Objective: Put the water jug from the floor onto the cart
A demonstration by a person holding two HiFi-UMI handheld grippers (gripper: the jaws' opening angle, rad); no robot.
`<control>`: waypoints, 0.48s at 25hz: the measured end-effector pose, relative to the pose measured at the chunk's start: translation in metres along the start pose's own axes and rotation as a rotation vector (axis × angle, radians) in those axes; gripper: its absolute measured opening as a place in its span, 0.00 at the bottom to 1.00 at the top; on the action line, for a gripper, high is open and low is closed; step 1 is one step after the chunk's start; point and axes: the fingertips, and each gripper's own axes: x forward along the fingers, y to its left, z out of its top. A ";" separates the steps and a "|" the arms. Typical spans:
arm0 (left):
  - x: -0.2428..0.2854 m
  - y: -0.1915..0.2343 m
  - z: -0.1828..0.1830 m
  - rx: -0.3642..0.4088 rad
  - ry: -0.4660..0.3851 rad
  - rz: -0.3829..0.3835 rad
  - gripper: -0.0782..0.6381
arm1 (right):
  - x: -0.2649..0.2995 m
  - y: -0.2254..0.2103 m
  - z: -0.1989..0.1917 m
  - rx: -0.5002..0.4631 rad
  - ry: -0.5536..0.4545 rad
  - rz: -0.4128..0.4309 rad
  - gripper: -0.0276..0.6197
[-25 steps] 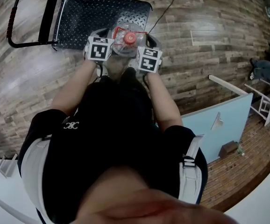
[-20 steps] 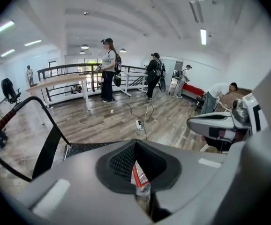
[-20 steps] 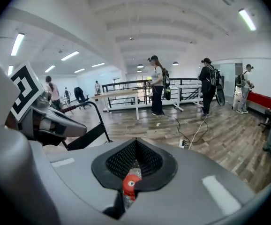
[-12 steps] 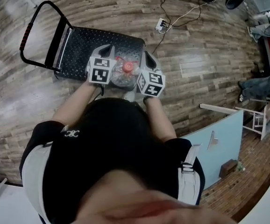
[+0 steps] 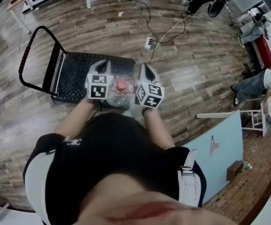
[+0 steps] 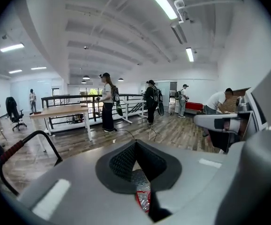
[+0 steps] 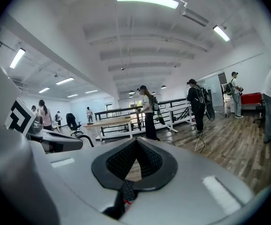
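In the head view a clear water jug [image 5: 119,95] with a red cap [image 5: 121,85] hangs between my two grippers, over the near edge of the black cart's deck [image 5: 77,71]. My left gripper [image 5: 102,67] is on its left side and my right gripper [image 5: 147,69] on its right. Both are shut and point forward over the cart. In the left gripper view [image 6: 136,159] a red bit of the jug's handle [image 6: 142,201] shows pinched low between the jaws. The right gripper view [image 7: 136,157] shows a smaller red bit [image 7: 125,197] in the same place.
The cart's push handle with a red grip [image 5: 25,60] stands at its left end. A power strip with cables [image 5: 149,43] lies on the wood floor beyond. A light blue panel [image 5: 220,144] stands at the right. Several people [image 6: 107,102] and a table [image 6: 60,111] are farther off.
Both grippers and the jug between them have risen off the floor. The cart and floor now look farther below, and more of the room shows.
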 end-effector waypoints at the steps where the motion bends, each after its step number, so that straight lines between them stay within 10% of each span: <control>1: -0.002 -0.002 0.001 0.012 -0.003 0.001 0.11 | -0.001 0.001 -0.001 -0.001 0.002 0.001 0.06; 12: -0.010 -0.009 -0.014 0.012 0.036 -0.027 0.11 | -0.014 0.010 -0.014 0.028 0.036 0.010 0.06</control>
